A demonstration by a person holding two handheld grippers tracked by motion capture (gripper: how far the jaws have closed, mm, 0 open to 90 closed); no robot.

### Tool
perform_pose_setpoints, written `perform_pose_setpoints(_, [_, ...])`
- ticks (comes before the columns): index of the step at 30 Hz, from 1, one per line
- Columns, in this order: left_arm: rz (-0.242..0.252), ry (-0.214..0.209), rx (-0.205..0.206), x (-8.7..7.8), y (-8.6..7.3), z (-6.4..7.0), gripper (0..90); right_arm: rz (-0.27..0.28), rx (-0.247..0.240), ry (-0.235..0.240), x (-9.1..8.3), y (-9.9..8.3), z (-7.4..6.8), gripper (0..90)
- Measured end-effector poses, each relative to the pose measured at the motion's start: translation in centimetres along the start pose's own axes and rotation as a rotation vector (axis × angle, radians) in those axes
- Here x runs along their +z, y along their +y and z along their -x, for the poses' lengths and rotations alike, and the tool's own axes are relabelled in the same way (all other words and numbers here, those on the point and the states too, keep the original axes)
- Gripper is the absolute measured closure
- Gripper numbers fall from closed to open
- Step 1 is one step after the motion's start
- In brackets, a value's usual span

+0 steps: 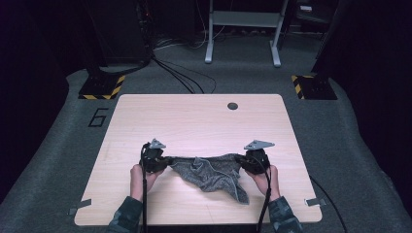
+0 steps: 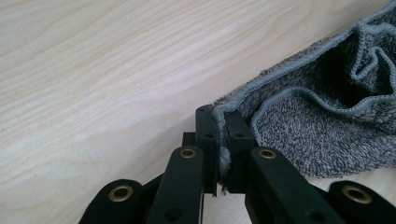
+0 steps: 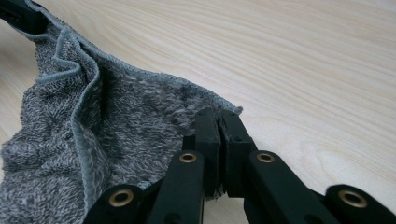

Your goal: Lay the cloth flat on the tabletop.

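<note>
Left tool (image 1: 163, 160) and right tool (image 1: 241, 161) each pinch an end of the grey towel (image 1: 211, 173), seemingly stretched left-to-right across lower centre.

The towel (image 2: 322, 135) is grey marled terry cloth, rough and looped, with a smoother, paler stitched hem along its edges; in the right gripper view its pile looks fuzzy and matt. The bench (image 1: 204, 121) is pale wood-grain laminate, smooth with a faint sheen. The fingers (image 2: 205, 135) of the left gripper (image 2: 219, 140) are matt black plastic with brass-coloured metal rivets, as are those of the right gripper (image 3: 219, 140). The floor (image 1: 58, 160) around the bench is dull grey carpet, coarse and matt.
</note>
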State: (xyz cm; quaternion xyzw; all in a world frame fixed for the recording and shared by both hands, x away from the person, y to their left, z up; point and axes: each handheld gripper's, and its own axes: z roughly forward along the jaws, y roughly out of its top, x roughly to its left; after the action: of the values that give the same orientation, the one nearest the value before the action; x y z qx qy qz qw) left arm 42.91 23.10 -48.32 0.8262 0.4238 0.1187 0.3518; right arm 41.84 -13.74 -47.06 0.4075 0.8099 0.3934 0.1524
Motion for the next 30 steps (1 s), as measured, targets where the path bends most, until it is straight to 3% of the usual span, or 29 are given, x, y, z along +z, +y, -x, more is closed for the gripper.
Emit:
perform_pose_setpoints(5, [-0.012,-0.015,-0.02,0.6,0.0,-0.2,87.1,-0.005,0.01,-0.004,0.0,-0.1,0.1,87.6])
perform_pose_setpoints(7, [-0.023,-0.013,-0.008,0.9,0.1,-0.5,87.3,-0.014,0.004,0.0,0.3,0.1,0.4,87.7])
perform_pose_setpoints(12, [-0.024,-0.015,-0.023,1.4,0.9,-1.6,87.6,-0.028,0.007,-0.004,1.5,1.4,1.5,87.9])
perform_pose_setpoints(16, [-0.009,0.002,-0.021,1.5,2.8,-3.0,87.9,-0.02,-0.012,-0.019,2.2,3.5,2.5,88.1])
perform_pose_setpoints(19, [0.021,0.032,-0.009,1.1,5.7,-4.4,88.0,-0.01,-0.042,-0.048,2.6,6.2,3.4,88.3])
perform_pose_setpoints(21, [0.061,0.078,0.007,0.3,8.5,-5.1,88.0,0.011,-0.069,-0.079,2.6,8.9,4.2,88.3])
perform_pose_setpoints(22, [0.092,0.108,0.035,-0.8,10.5,-5.4,88.0,0.027,-0.073,-0.097,2.4,10.4,4.4,88.3])
perform_pose_setpoints(26, [0.207,0.203,0.109,-5.1,15.4,-4.9,88.1,0.134,-0.141,-0.164,-0.6,16.1,4.6,88.3])
perform_pose_setpoints(28, [0.261,0.245,0.174,-7.3,16.5,-3.9,88.0,0.205,-0.18,-0.181,-2.8,17.8,4.1,88.2])
perform_pose_setpoints(30, [0.279,0.266,0.224,-8.6,16.2,-2.7,88.0,0.265,-0.202,-0.193,-4.8,18.3,3.3,88.2])
